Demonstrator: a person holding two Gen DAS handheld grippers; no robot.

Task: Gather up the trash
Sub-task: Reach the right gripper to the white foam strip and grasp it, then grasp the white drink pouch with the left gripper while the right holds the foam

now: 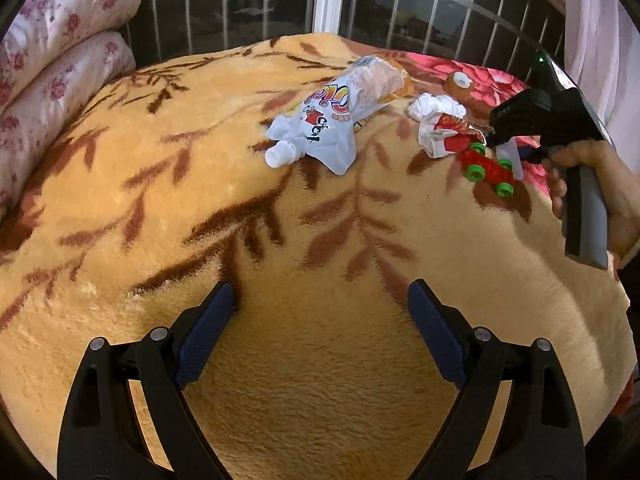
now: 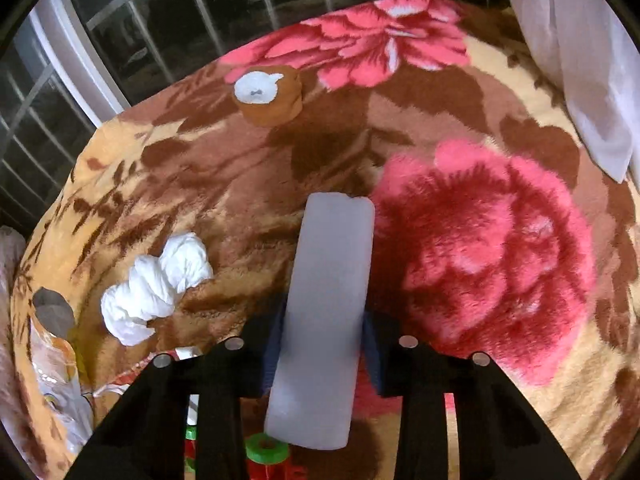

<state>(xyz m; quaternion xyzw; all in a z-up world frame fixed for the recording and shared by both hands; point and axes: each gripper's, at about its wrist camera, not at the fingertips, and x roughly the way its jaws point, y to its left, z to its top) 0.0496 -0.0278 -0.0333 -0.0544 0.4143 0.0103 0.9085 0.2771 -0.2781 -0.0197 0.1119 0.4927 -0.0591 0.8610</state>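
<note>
Clamping the pale cylinder [image 2: 320,320] about midway along its length, the right gripper [image 2: 324,344] had its blue pads pressed against both flanks, with the piece lying lengthwise between the fingers over the floral blanket [image 2: 500,260]. It looked like a plain cardboard or plastic tube, probably light and fairly stiff, though a hollow wall could dent under a hard squeeze. Its smooth round side seemed liable to slip or swivel, so the middle hold appeared sensible for balance.

The left gripper [image 1: 320,320] hovered with its jaws spread wide and nothing between them, above bare blanket [image 1: 160,200]. Ahead of it lay the squashed drink pouch [image 1: 332,120], soft, crinkly and likely near weightless; its spout end [image 1: 280,154] seemed the firmest place to pinch. Just beside it lay a crumpled red-and-white wrapper [image 1: 440,136] and a wad of white tissue [image 2: 156,284], both limp and easily compressed. A red toy car with green wheels [image 1: 488,168] sat near the wrapper and was judged no rubbish.
</note>
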